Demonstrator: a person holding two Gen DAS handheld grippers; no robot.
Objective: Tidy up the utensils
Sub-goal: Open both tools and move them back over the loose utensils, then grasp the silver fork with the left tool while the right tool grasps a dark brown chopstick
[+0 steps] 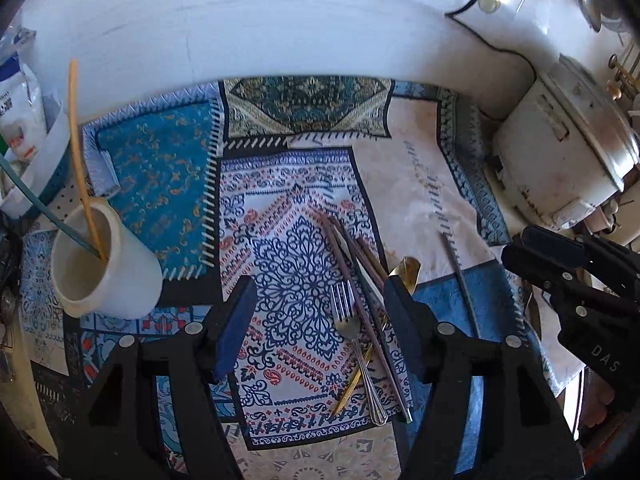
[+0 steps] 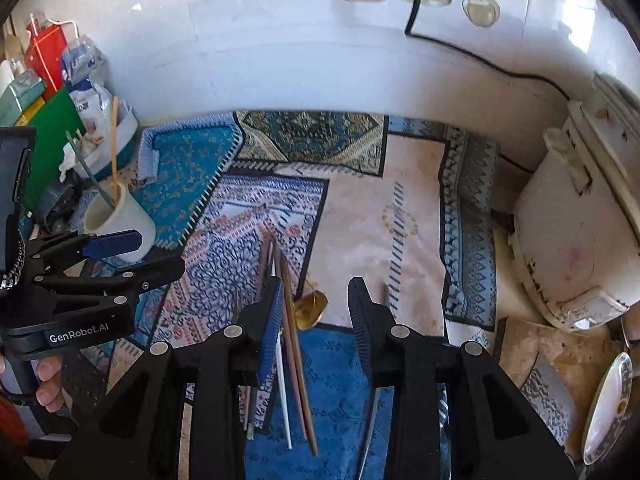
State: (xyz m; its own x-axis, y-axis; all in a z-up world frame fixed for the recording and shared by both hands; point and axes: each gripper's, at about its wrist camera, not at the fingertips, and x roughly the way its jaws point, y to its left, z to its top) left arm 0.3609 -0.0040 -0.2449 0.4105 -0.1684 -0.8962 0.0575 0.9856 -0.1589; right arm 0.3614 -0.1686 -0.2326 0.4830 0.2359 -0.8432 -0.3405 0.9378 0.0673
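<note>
Several utensils (image 1: pixel 360 312) litter patchwork cloth (image 1: pixel 160 168) (white wall (image 1: pixel 240 20) behind).

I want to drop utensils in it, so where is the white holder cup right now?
The white cylindrical holder cup stands at the left edge of the patterned cloth, left of the silver fork, holding a yellow stick.

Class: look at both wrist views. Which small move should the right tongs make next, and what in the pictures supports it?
Probably lower the open right tongs onto the gold spoon lying between the fingers, then close. The white cup already holds two sticks, while the spoon, fork and chopsticks lie loose on the patterned cloth.
</note>
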